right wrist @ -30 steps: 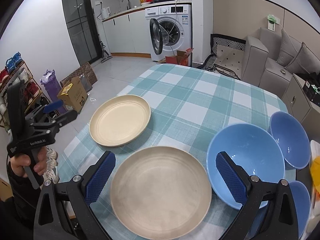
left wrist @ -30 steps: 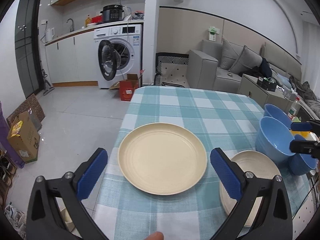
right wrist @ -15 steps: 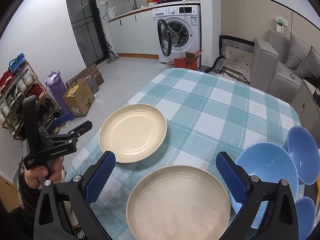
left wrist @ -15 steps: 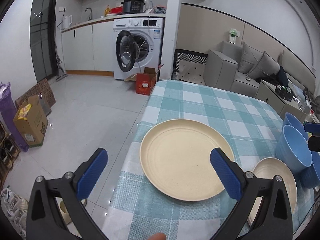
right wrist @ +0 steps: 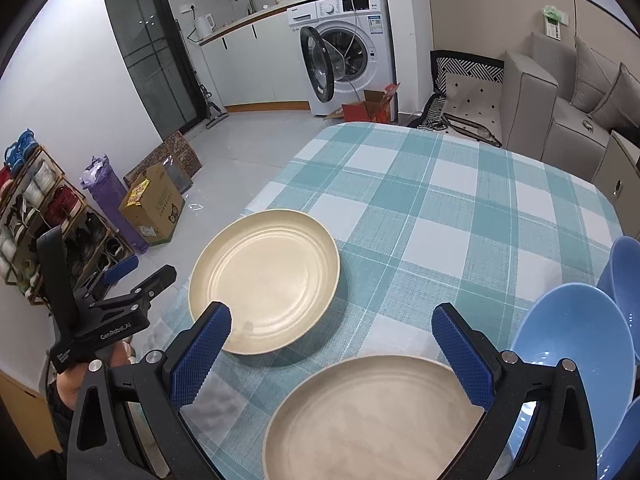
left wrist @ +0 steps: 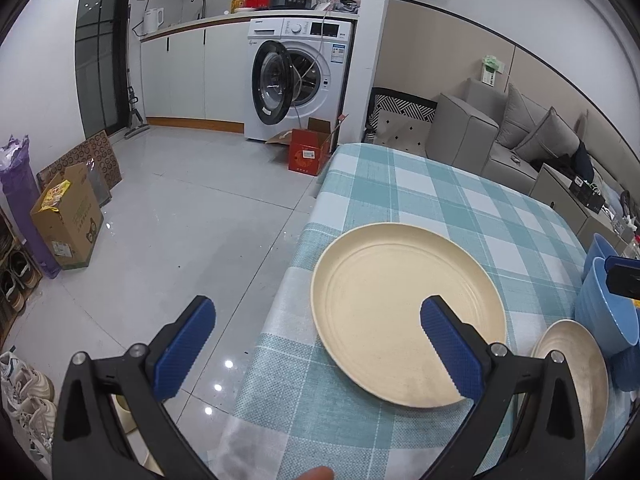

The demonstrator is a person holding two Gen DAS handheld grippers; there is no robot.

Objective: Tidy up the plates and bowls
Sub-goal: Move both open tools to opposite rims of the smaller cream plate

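Standing beside the table point(right wrist: 460, 208), I see two cream plates and a cluster of blue bowls on the teal checked cloth. The far plate point(left wrist: 404, 312) lies flat near the table's left edge, close to the corner nearest the person; the near plate point(right wrist: 372, 416) sits just beside it toward the bowls, apart from it by a strip of cloth. The big blue bowl point(right wrist: 580, 344) is right next to the near plate, with another bowl point(right wrist: 624, 276) behind it and a third partly cut off at the frame's lower corner.

The left gripper point(left wrist: 316, 344) hangs with its fingers spread wide and nothing between them, one finger over the floor and the other over the far plate. The right gripper point(right wrist: 332, 348) is likewise spread and empty, above the near plate's far rim.

These plates look stiff, light and matte, probably not very slippery, yet they lie flush on the cloth, so the only purchase is the raised rim. I would judge a pinch across the rim, one finger inside and one under the lip, to be the way in. The far plate's closeness to the edge helps a finger get beneath, though a shove could send it to the tiled floor. Beyond the dishes the cloth is bare, leaving plenty of room for stacking.
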